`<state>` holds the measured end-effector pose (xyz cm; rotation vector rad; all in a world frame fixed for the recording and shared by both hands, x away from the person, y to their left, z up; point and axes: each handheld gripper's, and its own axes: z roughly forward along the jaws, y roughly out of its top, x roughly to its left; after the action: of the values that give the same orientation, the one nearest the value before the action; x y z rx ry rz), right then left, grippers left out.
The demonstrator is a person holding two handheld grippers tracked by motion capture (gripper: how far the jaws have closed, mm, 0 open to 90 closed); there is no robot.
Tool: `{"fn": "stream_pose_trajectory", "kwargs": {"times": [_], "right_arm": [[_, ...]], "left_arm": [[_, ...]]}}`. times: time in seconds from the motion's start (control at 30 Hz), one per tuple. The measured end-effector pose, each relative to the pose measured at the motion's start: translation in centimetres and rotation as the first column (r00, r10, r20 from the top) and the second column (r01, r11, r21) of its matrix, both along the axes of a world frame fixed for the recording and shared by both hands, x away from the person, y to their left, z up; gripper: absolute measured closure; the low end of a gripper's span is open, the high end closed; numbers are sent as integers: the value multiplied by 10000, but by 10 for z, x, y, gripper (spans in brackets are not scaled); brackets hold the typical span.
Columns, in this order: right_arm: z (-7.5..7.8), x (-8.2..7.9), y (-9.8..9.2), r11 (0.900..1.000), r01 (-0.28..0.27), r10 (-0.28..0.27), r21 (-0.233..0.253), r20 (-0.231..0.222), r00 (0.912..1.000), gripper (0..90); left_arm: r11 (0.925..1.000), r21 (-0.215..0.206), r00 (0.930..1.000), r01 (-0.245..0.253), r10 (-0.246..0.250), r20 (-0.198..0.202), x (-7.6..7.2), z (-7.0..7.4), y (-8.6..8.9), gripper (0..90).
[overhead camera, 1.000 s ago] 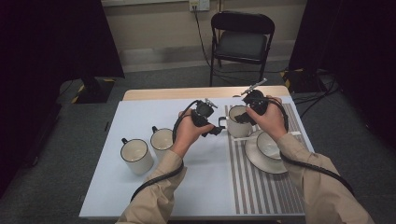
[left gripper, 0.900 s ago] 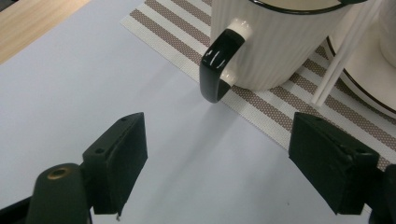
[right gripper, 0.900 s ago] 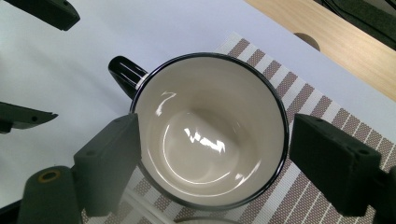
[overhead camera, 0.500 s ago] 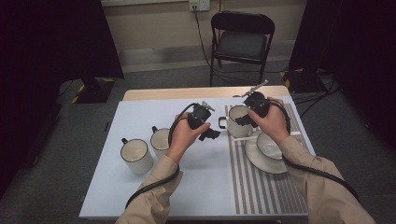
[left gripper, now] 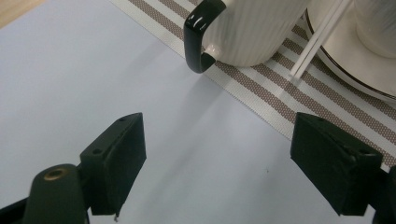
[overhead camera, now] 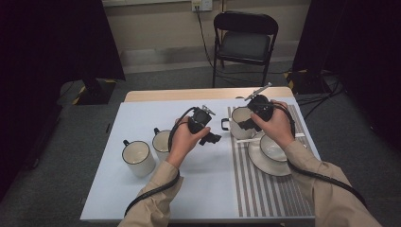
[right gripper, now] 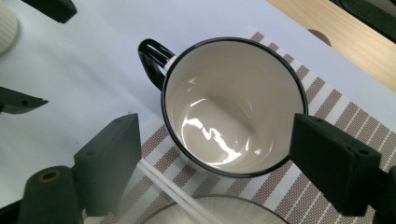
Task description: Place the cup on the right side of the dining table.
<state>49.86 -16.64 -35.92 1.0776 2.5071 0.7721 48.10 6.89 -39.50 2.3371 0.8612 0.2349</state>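
Cream enamel mug with a black rim and black handle, standing at the left edge of the striped placemat, just beside the saucer that carries a second cup. A thin white stick lies across the saucer's rim toward the mug.

Right gripper: held over the mug, jaws spread wide and empty; in the right gripper view they bracket the mug's mouth from above.

Left gripper: low over the pale blue tabletop, jaws likewise spread and empty, pointed at the handle but apart from it.

Two further mugs stand well to the left.

Likely hazards: if the right jaws close off-centre on the smooth rim, the mug may tip or skid against the saucer. The stick, lying close by, could be caught and flicked. A left-hand approach that clips the handle would spin the mug.
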Motion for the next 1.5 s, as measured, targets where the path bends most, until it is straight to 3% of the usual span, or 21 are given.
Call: {"fn": "stream_pose_trajectory", "kwargs": {"times": [0.83,1.5], "right_arm": [[0,-18,-1,9995,-308,308,-40,-90,9995,162],[-3,-29,1,9982,-605,605,43,-197,9980,163]], "left_arm": [[9994,137,9993,324,-322,-181,-23,-3,7,184],[9995,148,9991,292,-288,-301,-33,-7,15,183]]}}
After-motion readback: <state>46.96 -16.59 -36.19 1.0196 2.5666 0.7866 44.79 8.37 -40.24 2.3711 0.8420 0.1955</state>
